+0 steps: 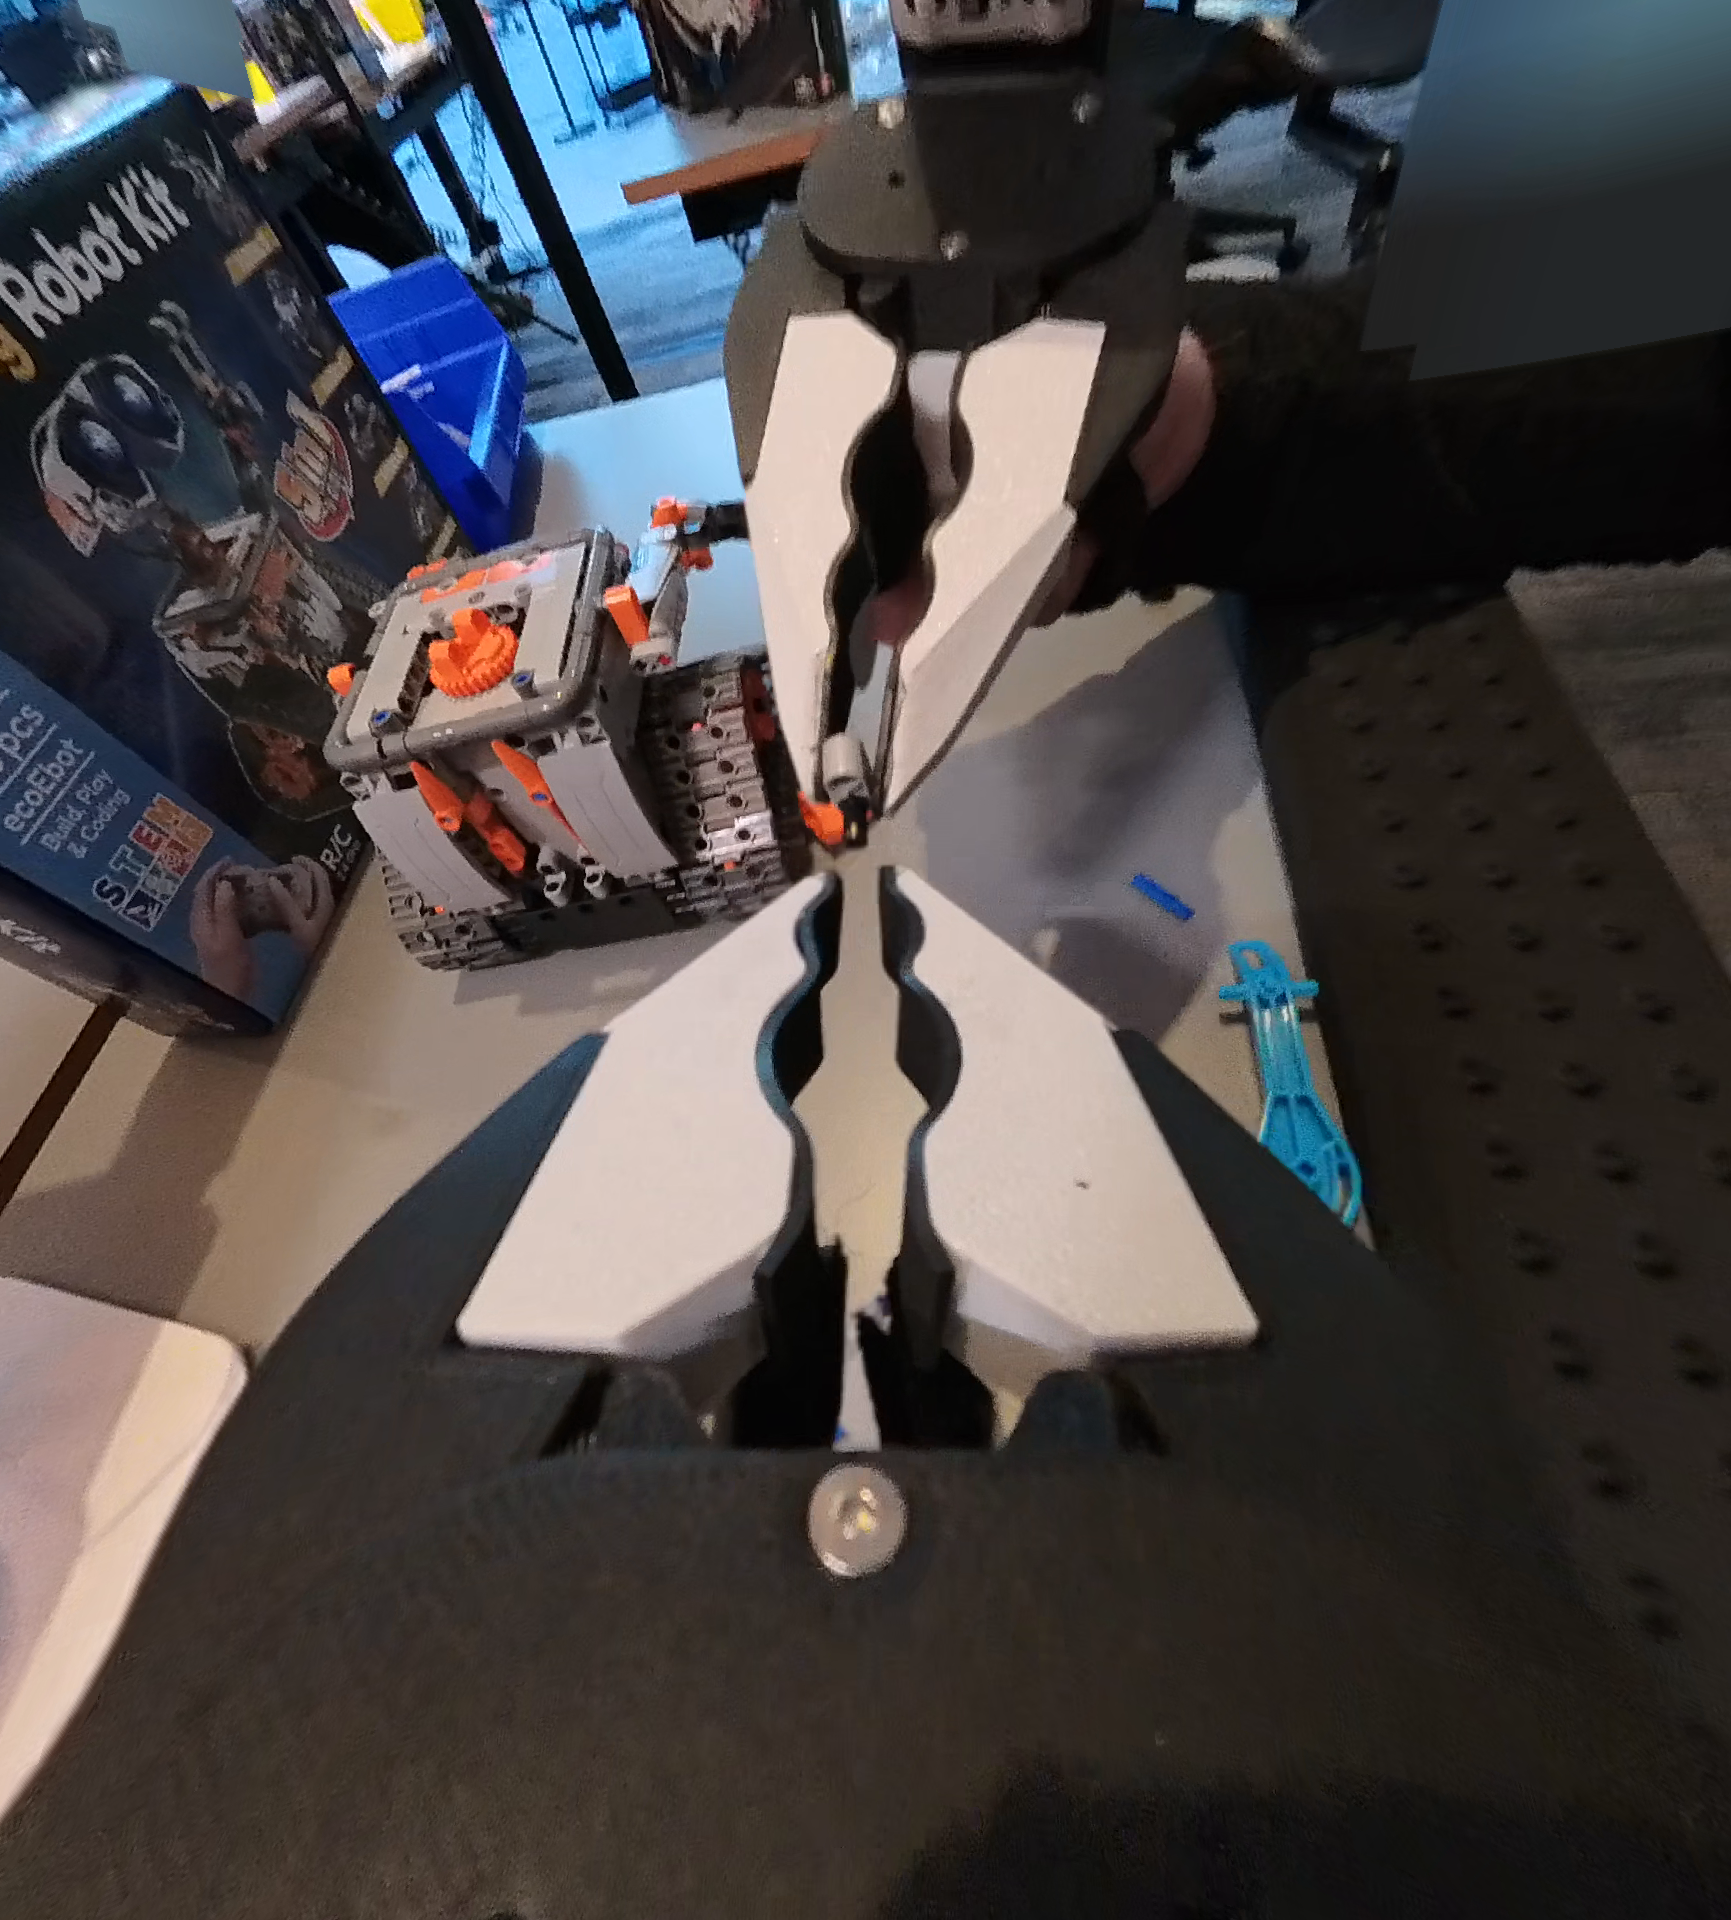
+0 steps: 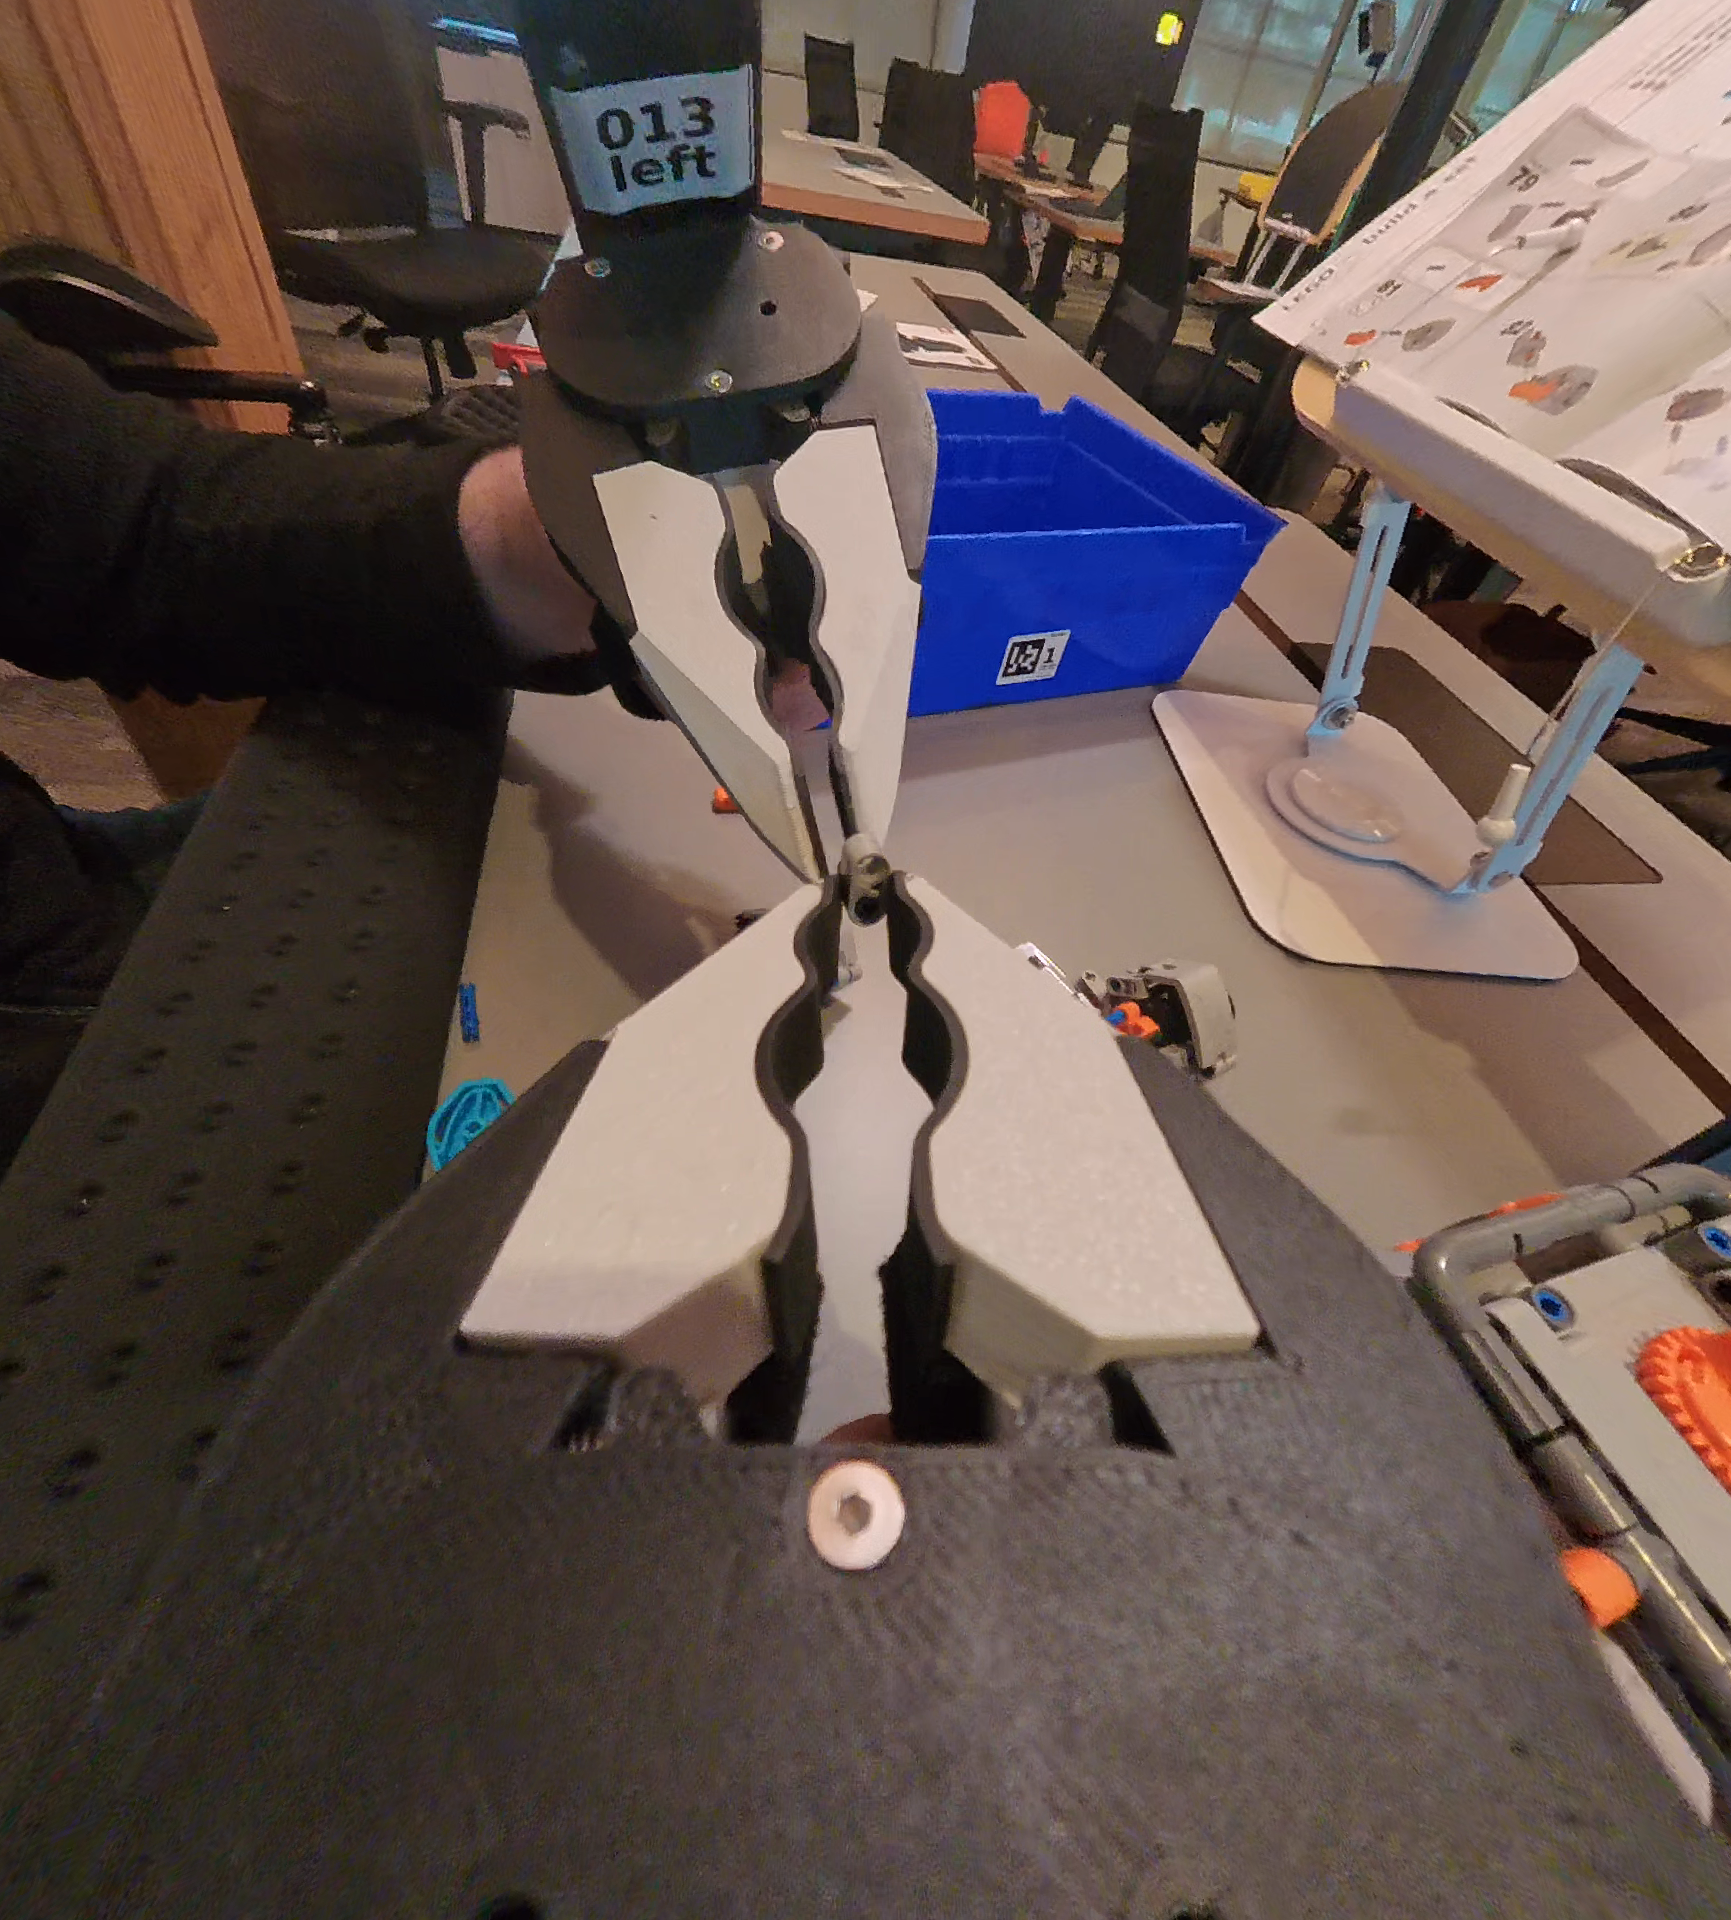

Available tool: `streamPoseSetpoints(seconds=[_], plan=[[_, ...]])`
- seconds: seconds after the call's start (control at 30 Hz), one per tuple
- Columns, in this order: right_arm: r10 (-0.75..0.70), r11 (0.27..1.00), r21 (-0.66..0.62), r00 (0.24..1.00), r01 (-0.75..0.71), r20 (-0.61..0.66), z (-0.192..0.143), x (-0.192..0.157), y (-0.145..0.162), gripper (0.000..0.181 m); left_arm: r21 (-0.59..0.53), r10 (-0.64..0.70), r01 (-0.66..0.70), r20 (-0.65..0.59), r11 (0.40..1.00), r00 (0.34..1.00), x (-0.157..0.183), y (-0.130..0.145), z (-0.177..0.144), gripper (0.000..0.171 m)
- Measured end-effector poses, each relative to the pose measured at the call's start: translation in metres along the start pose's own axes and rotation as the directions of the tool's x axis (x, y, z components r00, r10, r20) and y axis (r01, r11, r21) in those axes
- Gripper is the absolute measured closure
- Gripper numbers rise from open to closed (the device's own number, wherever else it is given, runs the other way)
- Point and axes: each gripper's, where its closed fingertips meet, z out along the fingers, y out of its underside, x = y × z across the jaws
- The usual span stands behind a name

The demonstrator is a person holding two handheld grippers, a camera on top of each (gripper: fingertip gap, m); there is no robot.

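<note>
Jaws nearly shut on the left gripper [image 1: 856, 883], pinching a thin black rod [image 2: 845, 800]. Jaws nearly shut on the right gripper [image 2: 861, 899] too, nipping a small grey piece [image 2: 863, 881] at the very tips. Tip to tip, just above the grey table [image 2: 1048, 831]. Close by: a toy robot on tracks [image 1: 528, 748] and a blue bin [image 2: 1069, 540]. Might slip and drop, with such a tiny hold and a sideways push. Printed words on a white label [image 2: 655, 140] up the left handle and on the kit box [image 1: 113, 468].

White and yellow lettering runs over the dark box [image 1: 113, 520]. A white label [image 2: 655, 140] with black characters wraps the left gripper [image 2: 833, 831] handle. A code sticker [image 2: 1032, 657] sits on the blue bin [image 2: 1100, 561]. The sheet [image 2: 1619, 208] shows tiny, unreadable print.
</note>
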Motion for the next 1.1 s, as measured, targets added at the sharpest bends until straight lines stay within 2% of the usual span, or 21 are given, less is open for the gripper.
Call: streamPoseSetpoints(seconds=[0.13,0.23,0.3,0.5,0.57,0.73,0.8,0.9,1.0,1.1], plan=[[0.035,0.999,-0.02,0.999,-0.035,0.006,-0.004,0.004,0.005,0.176,-0.124,-0.002,-0.002,-0.033,0.992,0.999,-0.001,0.023,0.003,0.152],[0.045,0.997,-0.058,0.999,-0.044,0.016,-0.002,0.003,0.012,0.175,-0.282,-0.001,-0.027,-0.098,0.959,0.995,0.006,0.053,0.012,0.143],[0.052,0.995,-0.086,0.998,-0.05,0.019,0.001,0.003,0.018,0.175,-0.361,0.0,-0.052,-0.143,0.931,0.99,0.013,0.07,0.018,0.141],[0.064,0.992,-0.113,0.998,-0.061,0.023,0.003,0.003,0.024,0.175,-0.496,0.017,-0.129,-0.225,0.859,0.974,0.024,0.096,0.029,0.143],[0.067,0.992,-0.113,0.997,-0.064,0.024,0.003,0.003,0.024,0.175,-0.513,0.011,-0.138,-0.244,0.847,0.97,0.028,0.1,0.03,0.146],[0.073,0.991,-0.117,0.997,-0.069,0.031,0.004,0.002,0.025,0.175,-0.522,0.02,-0.155,-0.254,0.839,0.967,0.031,0.106,0.035,0.166],[0.078,0.991,-0.116,0.996,-0.073,0.037,0.004,0.002,0.026,0.175,-0.506,0.048,-0.17,-0.246,0.846,0.968,0.03,0.104,0.038,0.167],[0.083,0.991,-0.106,0.995,-0.077,0.048,0.003,0.001,0.024,0.176,-0.464,0.097,-0.171,-0.179,0.869,0.979,0.019,0.091,0.036,0.167],[0.096,0.993,-0.077,0.993,-0.091,0.067,0.003,-0.001,0.02,0.176,-0.373,0.118,-0.142,-0.087,0.917,0.989,0.004,0.067,0.027,0.167],[0.088,0.995,-0.055,0.993,-0.083,0.083,0.004,-0.004,0.017,0.176,-0.31,0.164,-0.157,-0.004,0.938,0.986,-0.005,0.046,0.016,0.167]])
